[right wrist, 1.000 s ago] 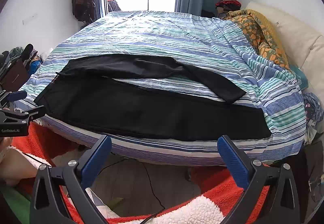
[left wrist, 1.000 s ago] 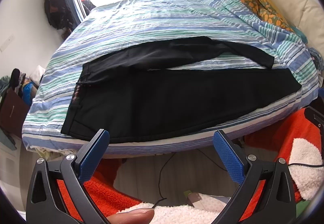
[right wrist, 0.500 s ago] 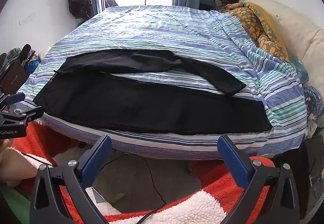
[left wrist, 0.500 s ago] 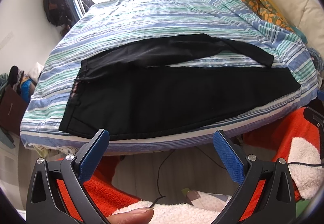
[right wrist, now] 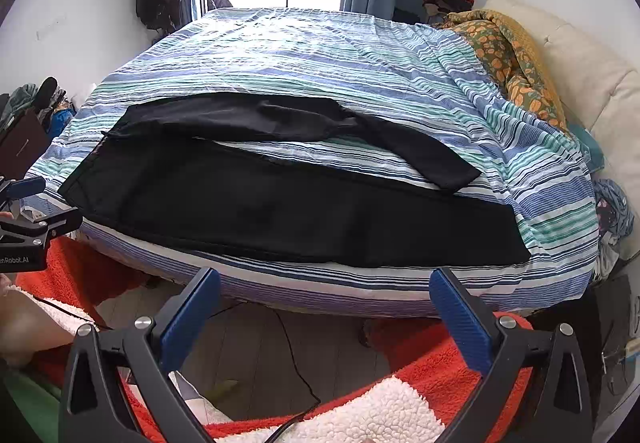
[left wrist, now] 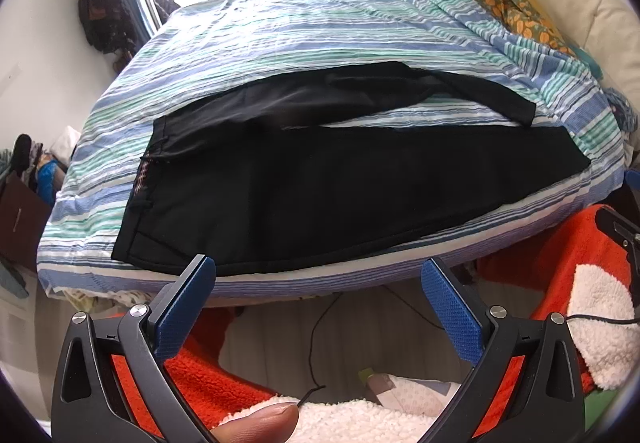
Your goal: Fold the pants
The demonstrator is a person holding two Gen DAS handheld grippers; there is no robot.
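Pants (left wrist: 340,179) lie spread on the striped bed (left wrist: 320,27) ahead of both grippers, legs splayed apart, waistband off to my left. My left gripper (left wrist: 318,291) and right gripper (right wrist: 324,299) hang wide open and empty, short of the mattress edge. I judge folding hasn't begun; next I must reach the far leg (right wrist: 424,155) and bring it over the near one.

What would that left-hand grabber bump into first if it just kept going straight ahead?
Most likely the near edge of the bed, right where the black pants lie along it. The left gripper has its jaws open and empty, short of the mattress. Depth is hard to judge through this lens.
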